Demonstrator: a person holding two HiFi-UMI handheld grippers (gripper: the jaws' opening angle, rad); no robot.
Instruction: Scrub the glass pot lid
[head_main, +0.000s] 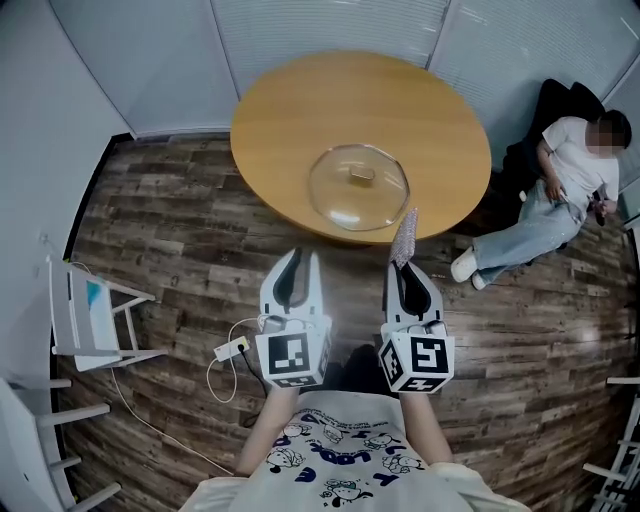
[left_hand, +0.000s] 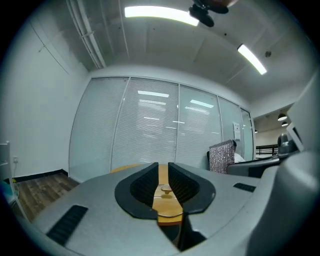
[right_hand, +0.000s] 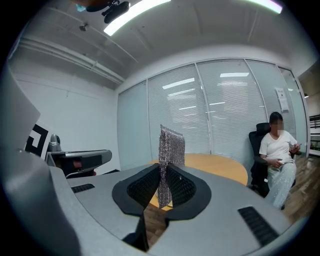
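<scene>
**Entry: scrub of glass lid, approach stage (judged)**

1. L claw (head_main: 298, 258): nearest item, held low in front of the person. Jaws slightly apart w/ nothing between; desk and lid knob show through the gap.
2. R claw (head_main: 401, 270): beside L, well apart from it. Jaws clamped on the lower edge of the scrub pad (head_main: 405, 237), a silver mesh sheet that stands upright above the tips.
3. Floor: wood planks. Power strip (head_main: 231, 349) w/ cable lies to the L; white rack (head_main: 98, 322) further L.
4. Desk (head_main: 290, 110): round, wood top, ahead of both claws.
5. Glass pot lid (head_main: 358, 186): on the desk nr its front edge, dome up, knob (head_main: 362, 176) at centre. Neither claw touches it.
6. Seated person (head_main: 560, 170): far R, beyond the desk, clear of the work.

**Handling notes (judgement):**
- Step in hand: bring both claws to the lid.
- Lid likely slides on the smooth top, so pin it first w/ L claw at the knob or rim.
- Pad is gripped by one edge and looks floppy. Tilt R claw so the pad's broad face, not its edge, meets the dome.
- Work in short strokes w/ moderate pressure; keep hard jaw tips off the glass.
- Lid sits nr the desk edge, so push strokes away from the edge, not toward it.
</scene>
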